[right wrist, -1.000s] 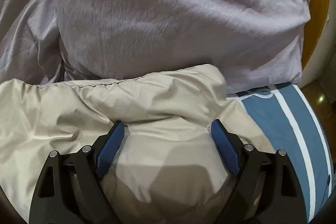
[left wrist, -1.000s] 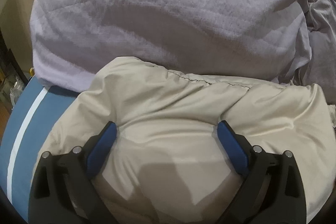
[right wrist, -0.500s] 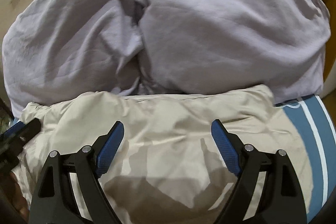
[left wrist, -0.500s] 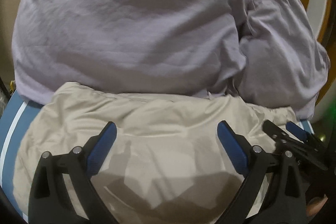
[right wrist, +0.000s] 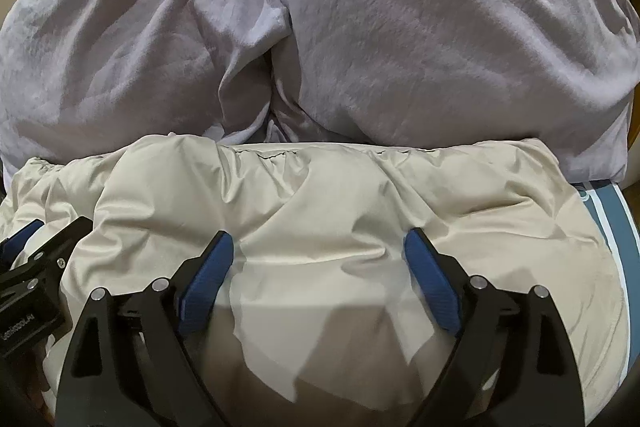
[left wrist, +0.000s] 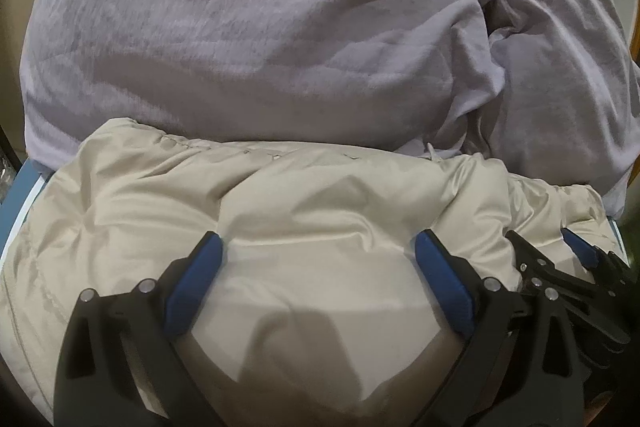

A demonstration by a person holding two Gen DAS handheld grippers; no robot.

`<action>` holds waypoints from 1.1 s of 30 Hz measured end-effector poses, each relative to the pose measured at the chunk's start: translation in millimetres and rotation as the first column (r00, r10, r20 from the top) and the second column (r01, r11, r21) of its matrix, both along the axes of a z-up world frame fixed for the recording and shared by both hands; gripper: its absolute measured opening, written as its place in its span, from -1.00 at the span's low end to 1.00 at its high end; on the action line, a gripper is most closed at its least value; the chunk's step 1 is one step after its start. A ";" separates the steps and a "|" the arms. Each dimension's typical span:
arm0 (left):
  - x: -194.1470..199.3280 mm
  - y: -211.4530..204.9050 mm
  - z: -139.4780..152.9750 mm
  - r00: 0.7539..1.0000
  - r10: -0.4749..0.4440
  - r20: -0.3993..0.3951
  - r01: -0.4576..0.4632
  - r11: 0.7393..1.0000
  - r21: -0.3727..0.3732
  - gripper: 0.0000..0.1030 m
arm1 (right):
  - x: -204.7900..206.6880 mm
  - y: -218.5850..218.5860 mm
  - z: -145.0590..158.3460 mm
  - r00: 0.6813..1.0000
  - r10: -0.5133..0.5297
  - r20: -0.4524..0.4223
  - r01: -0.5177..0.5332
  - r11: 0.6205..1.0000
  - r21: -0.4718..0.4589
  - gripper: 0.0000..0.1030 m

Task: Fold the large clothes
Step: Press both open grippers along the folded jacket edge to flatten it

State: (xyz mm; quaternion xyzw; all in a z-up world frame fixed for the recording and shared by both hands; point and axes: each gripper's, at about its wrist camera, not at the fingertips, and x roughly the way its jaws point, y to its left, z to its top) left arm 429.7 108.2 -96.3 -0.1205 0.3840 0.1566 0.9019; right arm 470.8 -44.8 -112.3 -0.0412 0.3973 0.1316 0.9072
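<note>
One beige jacket (left wrist: 320, 211) lies before two lilac pillows (right wrist: 460, 27); the left gripper (left wrist: 318, 255) and the right gripper (right wrist: 318, 253) are both spread wide, pinching nothing.

Shiny beige puffer jacket (left wrist: 320, 211); plain pale lilac pillows (right wrist: 440, 27); blue bedsheet (right wrist: 612, 223) with white stripes; black tools with blue pads (left wrist: 196, 279).

Since a second ago, both views have drawn back from the beige puffer jacket (left wrist: 320, 211), taking in both lavender pillows (right wrist: 440, 27). The right claw (left wrist: 556, 251) has entered the left view's lower right edge, closer than half a second ago; the left claw (right wrist: 36, 239) likewise shows at the right view's lower left. The jacket's surface creases appear deeper.
</note>
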 end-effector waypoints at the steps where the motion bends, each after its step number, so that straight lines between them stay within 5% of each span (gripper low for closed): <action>1: 1.5 -0.6 -1.9 1.000 0.001 0.000 -0.001 1.000 0.003 0.90 | 0.3 0.6 -1.0 1.000 0.000 0.000 0.000 1.000 0.001 0.76; 24: 14.0 -1.8 -11.5 1.000 0.005 -0.030 -0.005 1.000 -0.009 0.93 | 13.2 -6.5 -4.6 0.999 0.023 -0.032 -0.022 1.000 0.020 0.84; 33: -27.9 2.2 16.8 1.000 0.016 -0.023 -0.016 1.000 -0.021 0.92 | -16.5 -75.0 36.7 0.996 -0.088 -0.025 0.088 0.996 0.008 0.84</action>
